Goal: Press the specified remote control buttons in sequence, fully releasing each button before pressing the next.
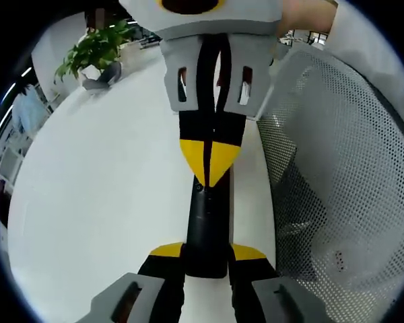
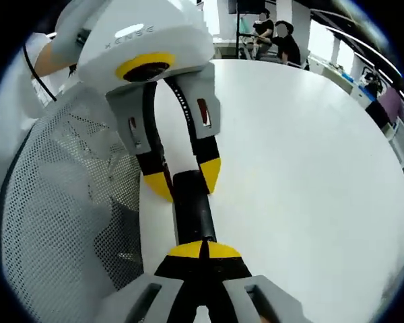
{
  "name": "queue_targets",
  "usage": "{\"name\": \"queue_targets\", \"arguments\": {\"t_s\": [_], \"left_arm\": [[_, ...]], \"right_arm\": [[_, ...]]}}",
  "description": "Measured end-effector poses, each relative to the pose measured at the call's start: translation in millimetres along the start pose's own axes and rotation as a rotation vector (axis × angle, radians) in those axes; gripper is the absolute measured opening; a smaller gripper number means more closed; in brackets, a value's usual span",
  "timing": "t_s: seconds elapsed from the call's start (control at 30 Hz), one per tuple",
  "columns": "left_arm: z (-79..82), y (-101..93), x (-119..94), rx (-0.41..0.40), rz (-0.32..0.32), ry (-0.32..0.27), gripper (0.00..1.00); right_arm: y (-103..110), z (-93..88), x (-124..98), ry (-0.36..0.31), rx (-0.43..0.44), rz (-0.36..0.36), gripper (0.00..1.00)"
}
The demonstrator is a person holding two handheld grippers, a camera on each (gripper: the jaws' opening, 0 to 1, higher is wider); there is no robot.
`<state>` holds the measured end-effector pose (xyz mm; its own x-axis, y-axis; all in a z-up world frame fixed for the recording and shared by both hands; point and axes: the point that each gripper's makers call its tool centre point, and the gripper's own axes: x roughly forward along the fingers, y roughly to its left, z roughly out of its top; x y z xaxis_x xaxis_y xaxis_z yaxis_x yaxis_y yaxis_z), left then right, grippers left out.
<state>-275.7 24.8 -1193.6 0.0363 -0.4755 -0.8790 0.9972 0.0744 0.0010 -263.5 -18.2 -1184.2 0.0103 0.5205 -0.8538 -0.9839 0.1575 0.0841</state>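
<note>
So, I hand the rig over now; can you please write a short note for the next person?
Left gripper: shut on one end of the black remote, over the white table.
Right gripper: shut, tips down on the remote's face, apparently pressing.
Done: the pictures do not tell which buttons were pressed.
Left: release fully, then continue the sequence.

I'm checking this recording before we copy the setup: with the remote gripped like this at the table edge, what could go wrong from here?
1. The left gripper clamps only the end of the black remote, so the right gripper, jaws closed and pressing on top, could tilt or slip it.
2. It sits near the table edge beside a mesh chair back; if it slips, it might fall.
3. Closed jaws form a broad tip that may hit neighbouring buttons.
</note>
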Motion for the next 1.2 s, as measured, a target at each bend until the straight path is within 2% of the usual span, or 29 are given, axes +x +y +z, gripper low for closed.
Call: {"name": "queue_targets", "arguments": {"t_s": [0.07, 0.2, 0.33, 0.4, 0.53, 0.63, 0.77, 0.87, 0.97, 1.03, 1.2], "left_arm": [[0.0, 0.0, 0, 0.001, 0.000, 0.000, 0.24], [0.0, 0.2, 0, 0.000, -0.003, -0.003, 0.24], [0.1, 0.2, 0, 0.000, -0.002, -0.002, 0.24], [0.2, 0.4, 0, 0.000, -0.003, -0.001, 0.24], [0.6, 0.7, 0, 0.007, -0.006, 0.003, 0.24], [0.7, 0.7, 0, 0.010, -0.006, 0.007, 0.24], [0.9, 0.3, 1, 0.012, -0.006, 0.012, 0.24], [0.9, 0.1, 1, 0.010, -0.005, 0.012, 0.24], [0.6, 0.2, 0, 0.002, -0.002, 0.004, 0.24], [0.6, 0.1, 0, -0.002, -0.002, -0.002, 0.24], [0.7, 0.4, 0, -0.004, -0.002, -0.009, 0.24]], "right_arm": [[3, 3.7, 2, -0.017, 0.037, 0.037, 0.00], [2, 4.5, 4, 0.013, 0.013, 0.052, 0.00], [0, 4.2, 4, 0.032, 0.049, 0.068, 0.00], [0, 4.8, 5, 0.062, 0.071, 0.073, 0.00], [-1, 5.4, 6, 0.108, 0.083, 0.073, 0.00], [-3, 4.7, 6, 0.107, 0.113, 0.071, 0.00], [-1, 4.7, 7, 0.119, 0.099, 0.046, 0.00], [-2, 4.3, 6, 0.097, 0.072, 0.032, 0.00], [-1, 4.5, 4, 0.034, 0.058, 0.011, 0.00], [4, 4.9, 2, 0.030, 0.042, 0.004, 0.00], [17, 14.4, 3, -0.001, 0.010, 0.035, 0.00]]}}
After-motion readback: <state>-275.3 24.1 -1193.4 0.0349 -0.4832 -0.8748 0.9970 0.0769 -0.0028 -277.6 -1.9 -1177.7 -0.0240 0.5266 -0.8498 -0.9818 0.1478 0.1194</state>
